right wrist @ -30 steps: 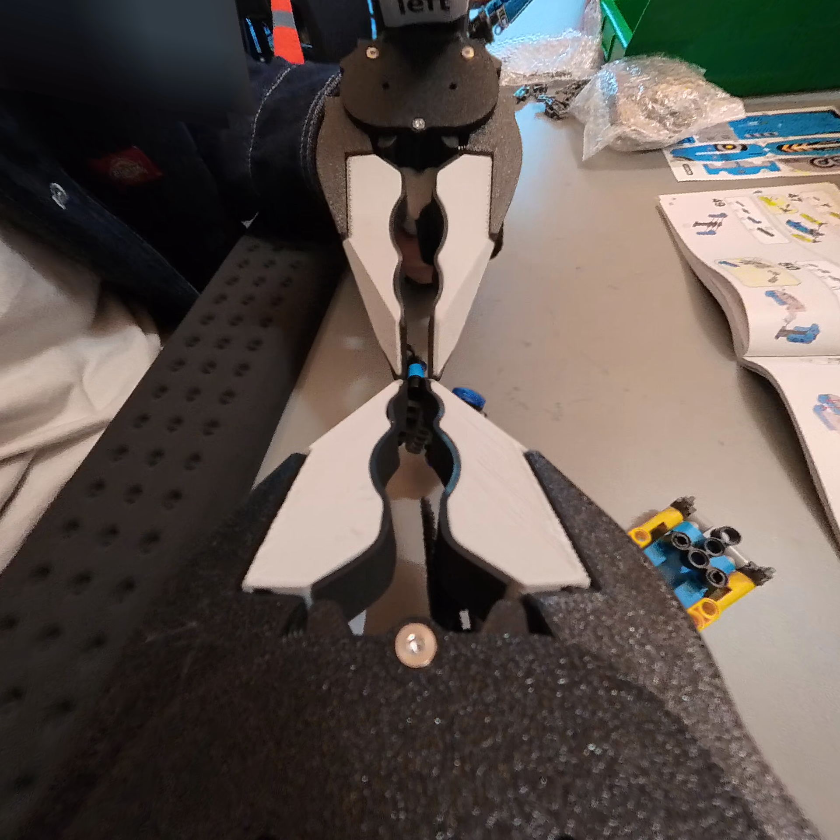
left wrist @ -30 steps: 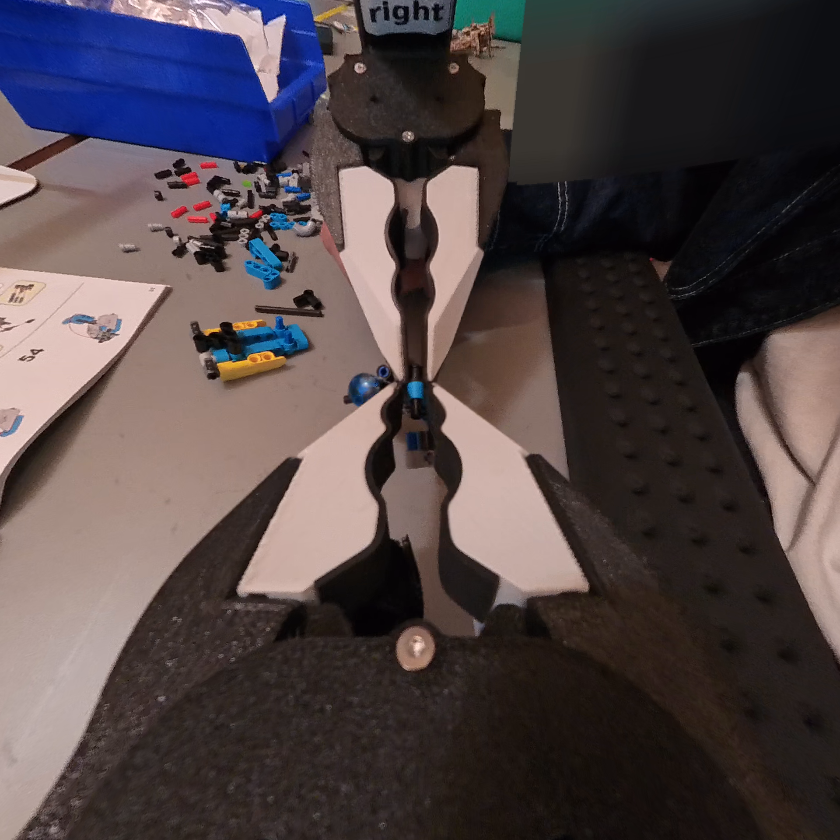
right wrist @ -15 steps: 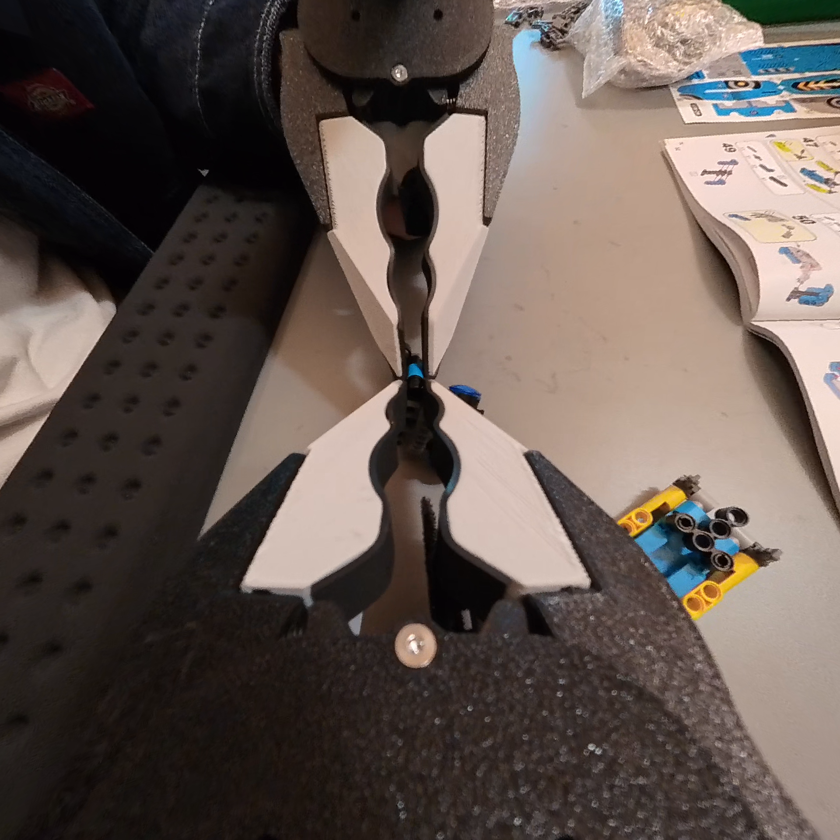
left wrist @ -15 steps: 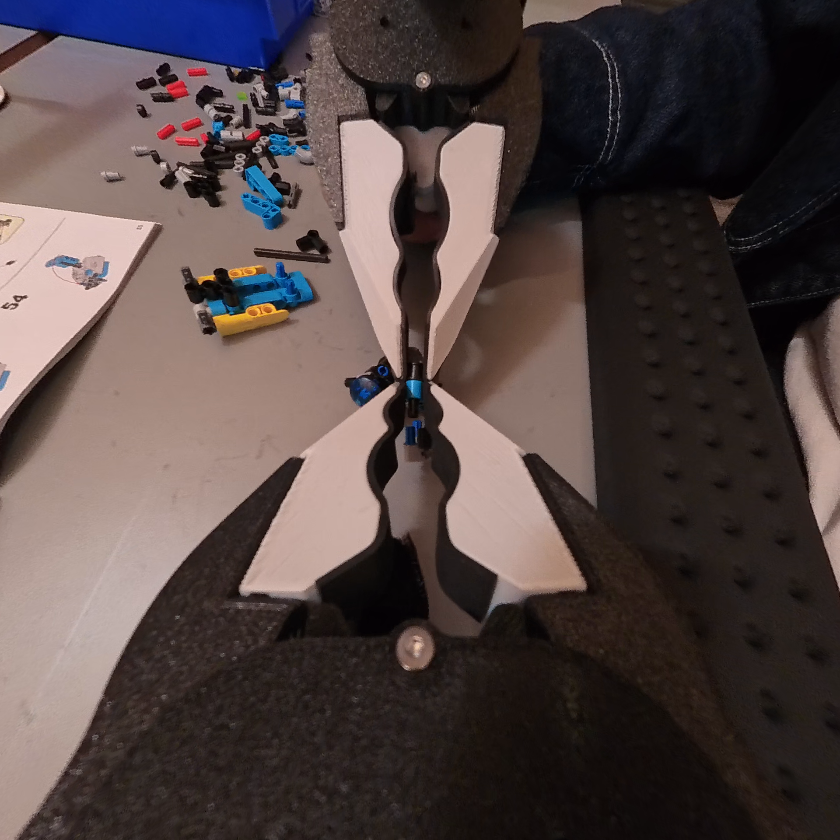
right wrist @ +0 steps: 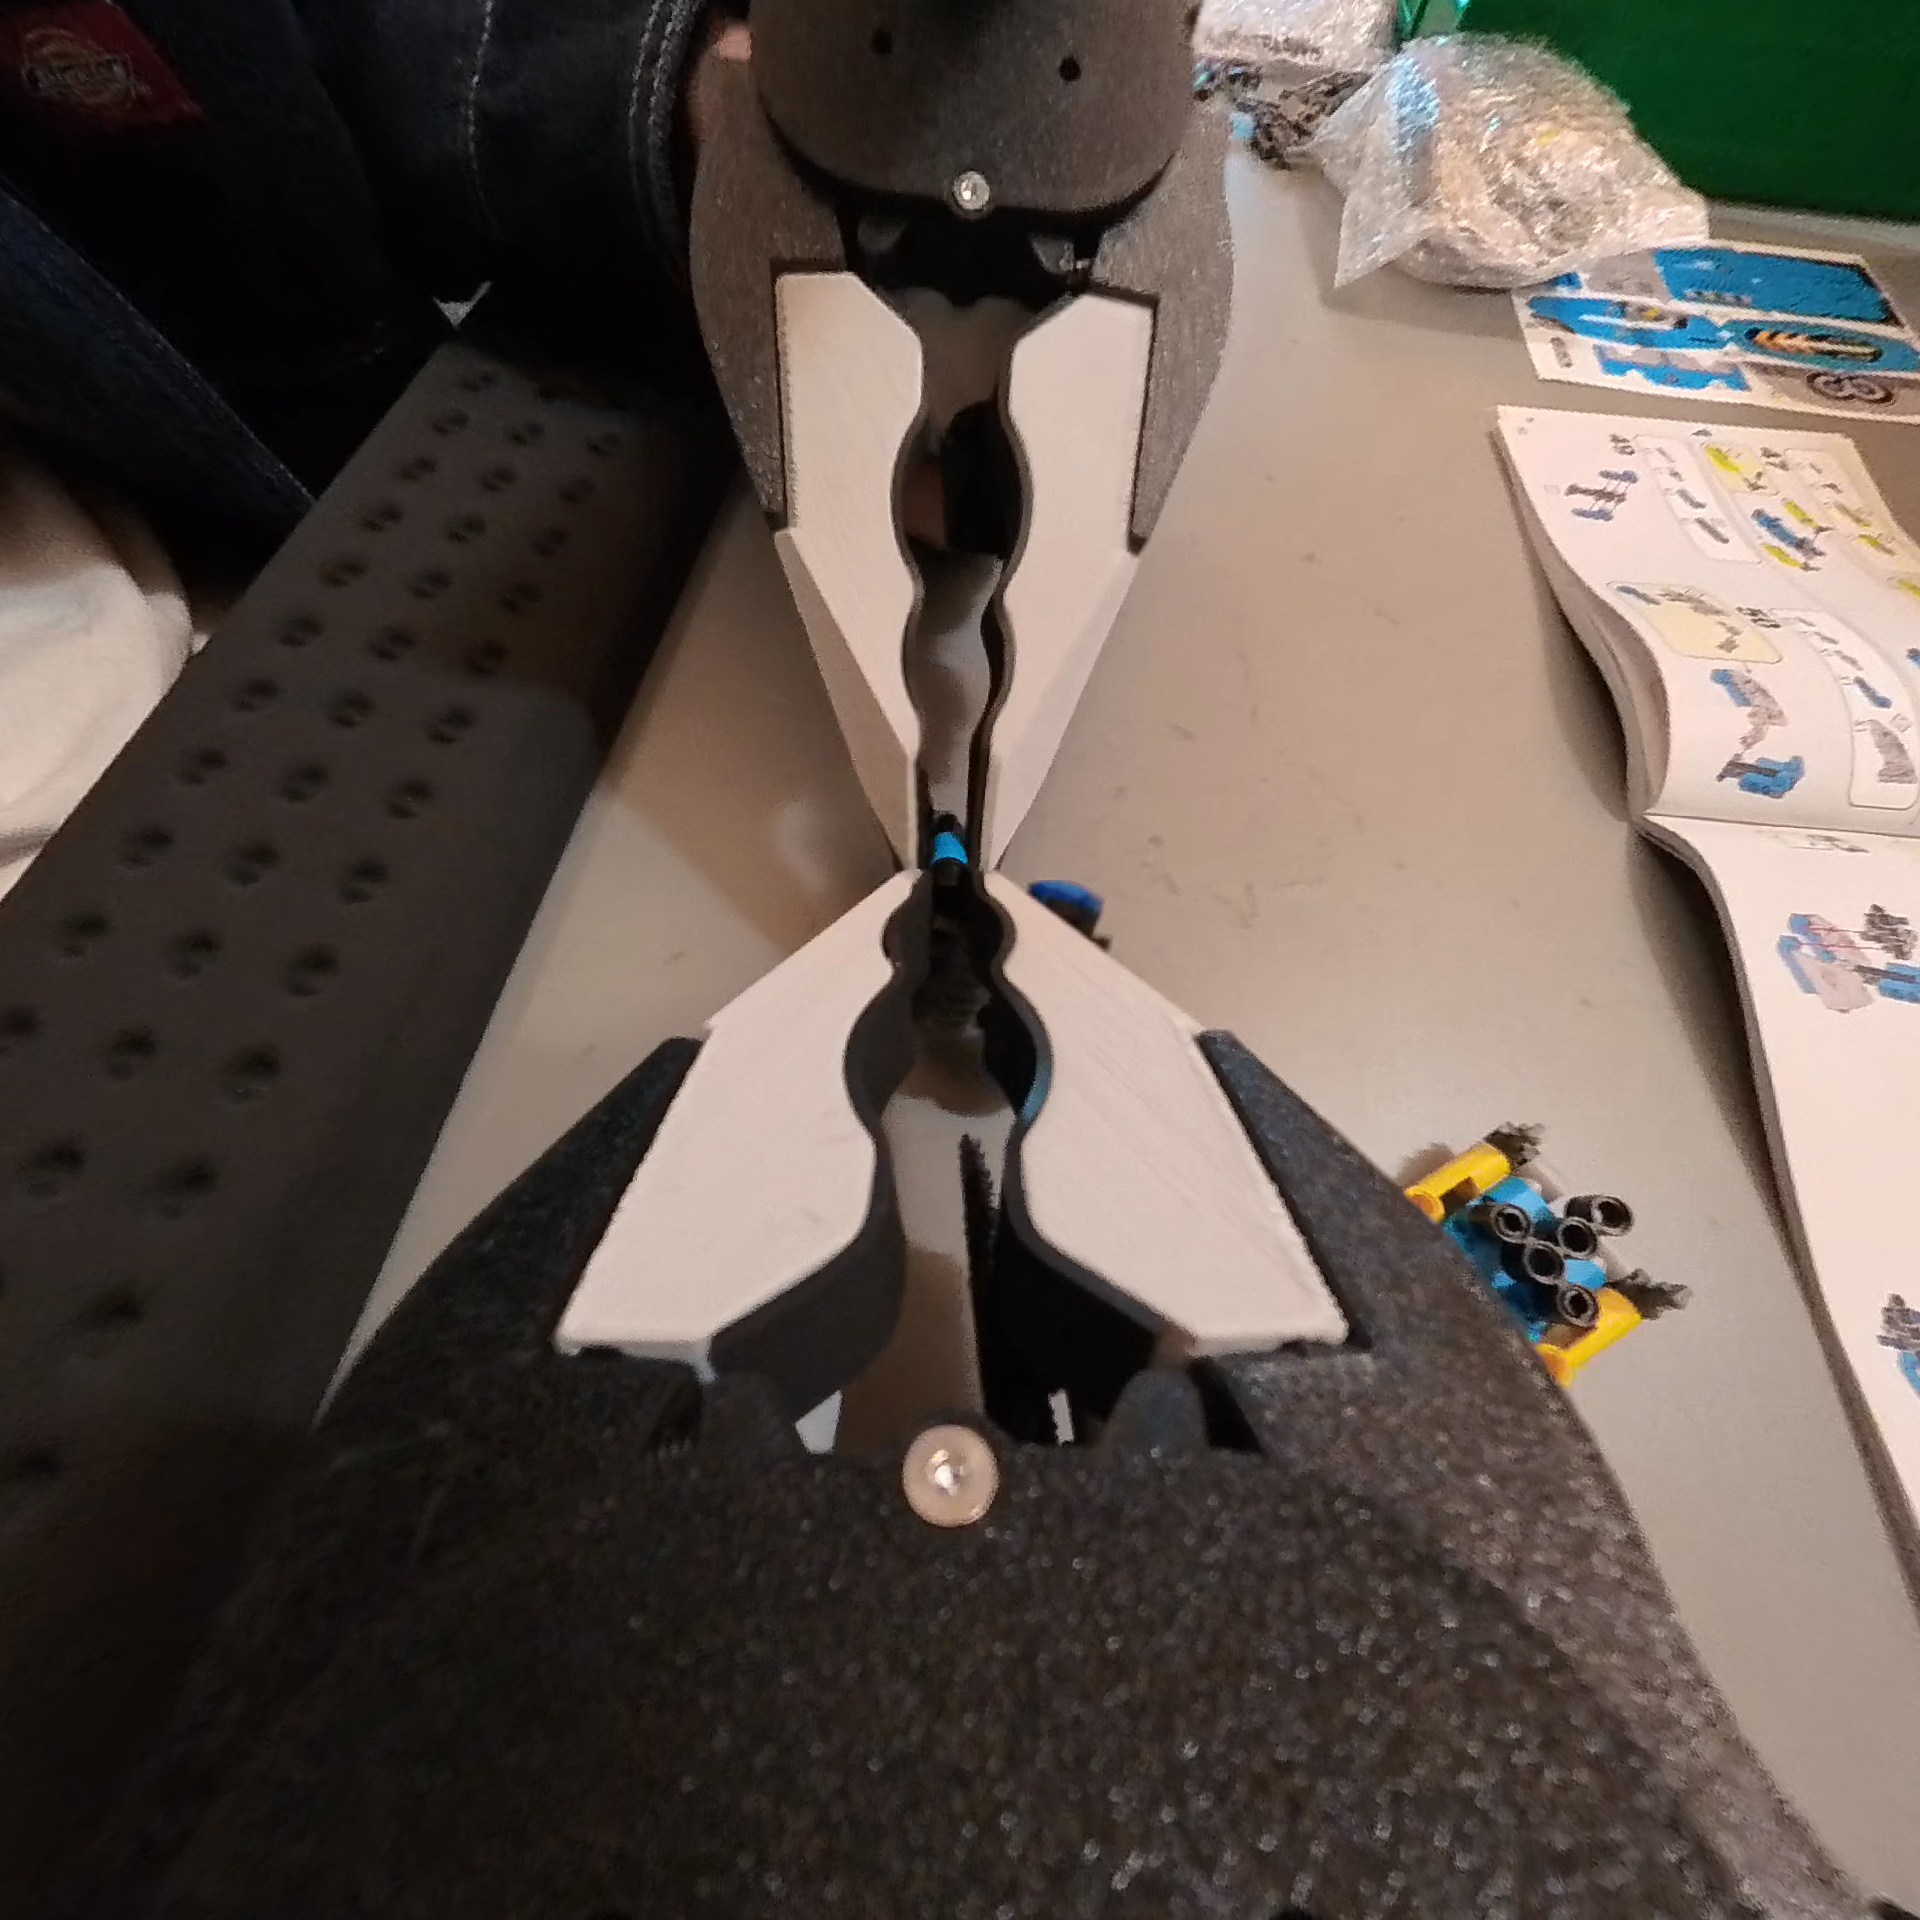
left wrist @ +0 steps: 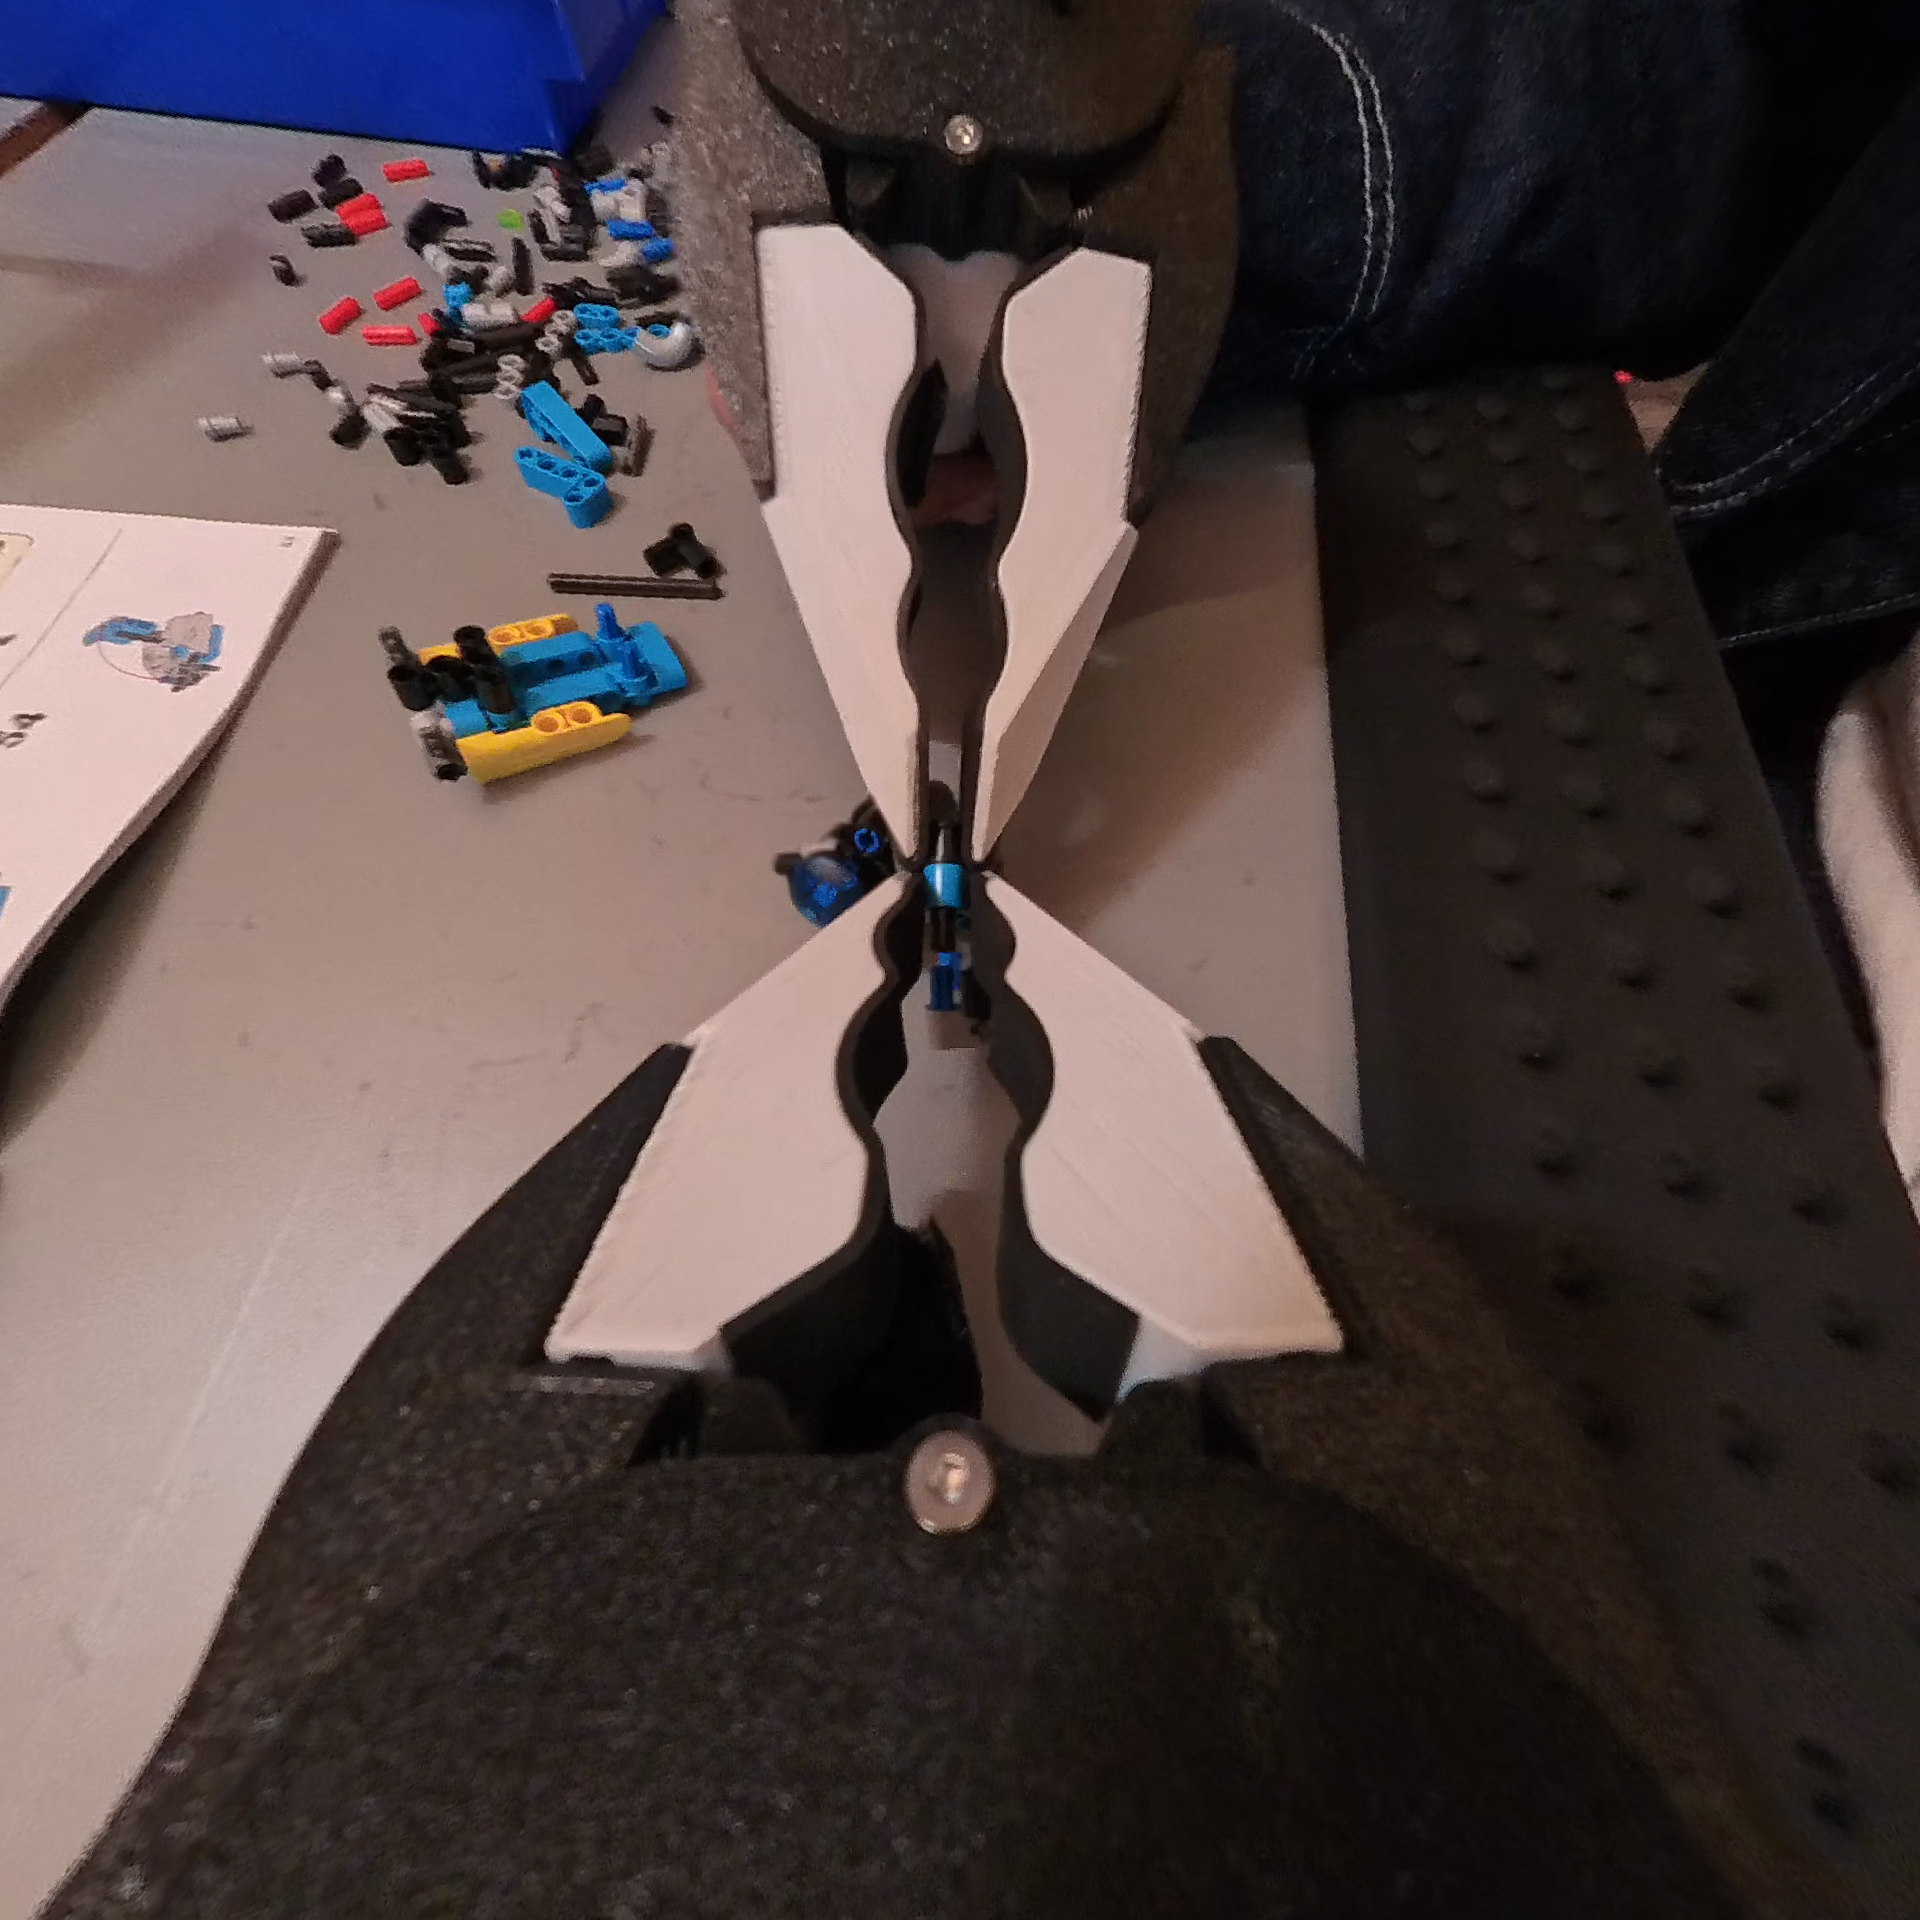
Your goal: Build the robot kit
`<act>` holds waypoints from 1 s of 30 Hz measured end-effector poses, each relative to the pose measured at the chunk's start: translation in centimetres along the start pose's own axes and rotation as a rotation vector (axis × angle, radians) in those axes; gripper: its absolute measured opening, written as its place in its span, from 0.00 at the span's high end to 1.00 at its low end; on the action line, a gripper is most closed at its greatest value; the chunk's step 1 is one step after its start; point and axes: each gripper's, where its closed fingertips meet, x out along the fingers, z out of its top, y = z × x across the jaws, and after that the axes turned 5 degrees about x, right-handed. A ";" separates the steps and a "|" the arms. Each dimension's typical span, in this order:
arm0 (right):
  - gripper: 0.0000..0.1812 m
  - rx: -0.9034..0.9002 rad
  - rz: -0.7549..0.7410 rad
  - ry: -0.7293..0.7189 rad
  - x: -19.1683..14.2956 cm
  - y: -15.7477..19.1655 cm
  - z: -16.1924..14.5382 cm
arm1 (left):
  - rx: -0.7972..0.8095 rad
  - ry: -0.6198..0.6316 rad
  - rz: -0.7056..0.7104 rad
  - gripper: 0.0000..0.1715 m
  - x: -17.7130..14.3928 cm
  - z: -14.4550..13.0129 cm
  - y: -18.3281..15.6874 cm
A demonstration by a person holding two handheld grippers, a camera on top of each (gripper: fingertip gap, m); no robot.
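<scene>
Tip to tip above a grey tabletop (left wrist: 312, 1039), the left hand-held gripper (left wrist: 940, 904) and the right hand-held gripper (right wrist: 940, 883) each stand narrowed almost to touching, both pinched on the same tiny black-and-blue pin assembly (left wrist: 943, 894), which spans the gap between them with a blue collar showing at the meeting point. The piece looks light, rigid and smooth, so it would likely twist or slip if gripped off-centre; the safest hold appears to be on the black shaft either side of the collar, as now. Just beside the tips a small blue round part (left wrist: 826, 883) lies on the tabletop, half hidden behind the fingers. Farther left sits a yellow-and-blue brick subassembly (left wrist: 530, 691), then an open instruction booklet (left wrist: 156, 665), with a scatter of loose black, red and blue pieces (left wrist: 488, 332) near a blue bin (left wrist: 312, 52) at the back. A black perforated mat (left wrist: 1610, 935) edges the tabletop, with a denim sleeve (left wrist: 1455, 187) beyond. How deep the pin sits inside either jaw cannot be made out, and its lower end is blurred; the bin is cut off by the frame.
</scene>
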 end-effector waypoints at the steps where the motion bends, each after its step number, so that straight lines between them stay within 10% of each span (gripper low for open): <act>1: 0.97 -0.003 -0.005 -0.010 -0.1 0.0 0.2 | -0.011 -0.021 -0.001 0.96 -0.2 0.2 0.1; 23: 0.97 0.170 0.051 -0.245 -3.9 -1.3 2.9 | -0.156 -0.307 0.050 0.97 -4.6 3.2 2.6; 30: 0.97 0.210 0.064 -0.164 -3.1 -1.1 1.9 | -0.149 -0.201 0.026 0.97 -3.2 1.7 2.3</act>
